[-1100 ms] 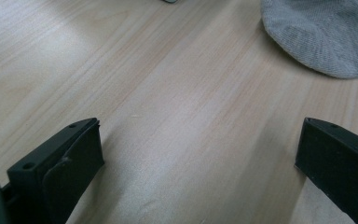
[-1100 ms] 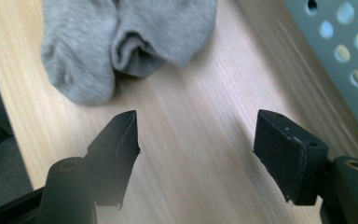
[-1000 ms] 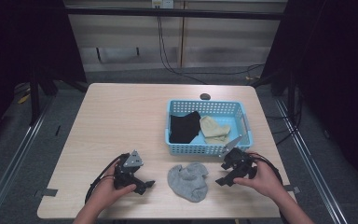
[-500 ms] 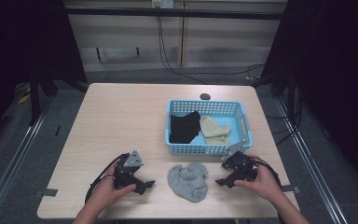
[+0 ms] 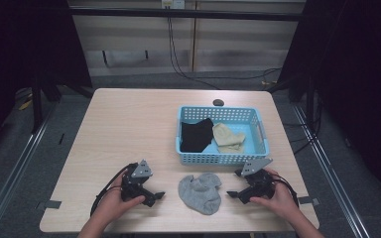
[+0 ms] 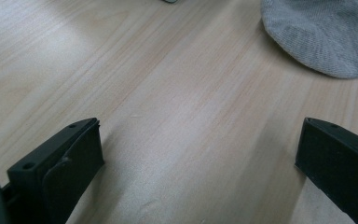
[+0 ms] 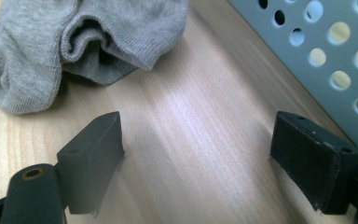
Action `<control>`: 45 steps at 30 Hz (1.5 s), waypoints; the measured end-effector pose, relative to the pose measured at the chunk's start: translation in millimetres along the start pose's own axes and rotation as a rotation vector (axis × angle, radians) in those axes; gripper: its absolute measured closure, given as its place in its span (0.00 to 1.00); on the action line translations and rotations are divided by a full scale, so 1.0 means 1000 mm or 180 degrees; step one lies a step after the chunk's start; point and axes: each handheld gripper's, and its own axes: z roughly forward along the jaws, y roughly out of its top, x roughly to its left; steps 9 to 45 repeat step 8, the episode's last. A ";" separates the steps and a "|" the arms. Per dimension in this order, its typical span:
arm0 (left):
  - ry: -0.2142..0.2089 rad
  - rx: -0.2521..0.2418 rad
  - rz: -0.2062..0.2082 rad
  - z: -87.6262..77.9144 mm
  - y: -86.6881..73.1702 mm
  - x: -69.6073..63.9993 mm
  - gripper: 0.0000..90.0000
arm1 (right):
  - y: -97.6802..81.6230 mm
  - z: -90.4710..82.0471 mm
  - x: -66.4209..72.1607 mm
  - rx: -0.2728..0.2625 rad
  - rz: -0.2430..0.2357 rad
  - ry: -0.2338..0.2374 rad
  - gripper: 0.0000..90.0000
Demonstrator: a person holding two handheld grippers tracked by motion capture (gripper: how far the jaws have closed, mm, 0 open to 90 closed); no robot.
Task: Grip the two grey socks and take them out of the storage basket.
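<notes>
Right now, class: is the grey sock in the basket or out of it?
Out: the grey sock lies crumpled on the table, just outside the blue basket.

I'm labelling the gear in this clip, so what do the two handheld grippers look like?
Both are black. The left gripper and the right gripper each carry a grey three-cornered plate on top and trail a black cable back along the forearm. In the gripper views their jaws are blocky matte black pieces with small screw holes. The forearms are bare, with no sleeves visible.

- A blue basket (image 5: 258, 133) stands on the far right part of the wooden surface (image 5: 124, 129).
- A black cloth (image 5: 196, 135) and a beige sock (image 5: 228, 138) lie side by side inside it.
- A small dark disc (image 5: 219, 102) sits just behind it.
</notes>
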 end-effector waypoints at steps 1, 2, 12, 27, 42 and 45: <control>-0.0001 -0.0001 -0.0001 0.000 0.000 0.000 0.00 | -0.001 0.000 0.000 -0.0036 -0.0012 -0.0005 0.18; 0.0000 0.0001 -0.0001 0.000 0.000 0.000 0.00 | -0.002 0.000 0.000 -0.0057 -0.0012 0.0000 0.18; 0.0001 -0.0001 -0.0003 0.000 0.000 0.000 0.00 | -0.002 0.000 0.000 -0.0059 0.0002 -0.0013 0.18; 0.0001 -0.0001 -0.0003 0.000 0.000 0.000 0.00 | -0.002 0.000 0.000 -0.0059 0.0002 -0.0013 0.18; 0.0001 -0.0001 -0.0003 0.000 0.000 0.000 0.00 | -0.002 0.000 0.000 -0.0059 0.0002 -0.0013 0.18; 0.0001 -0.0001 -0.0003 0.000 0.000 0.000 0.00 | -0.002 0.000 0.000 -0.0059 0.0002 -0.0013 0.18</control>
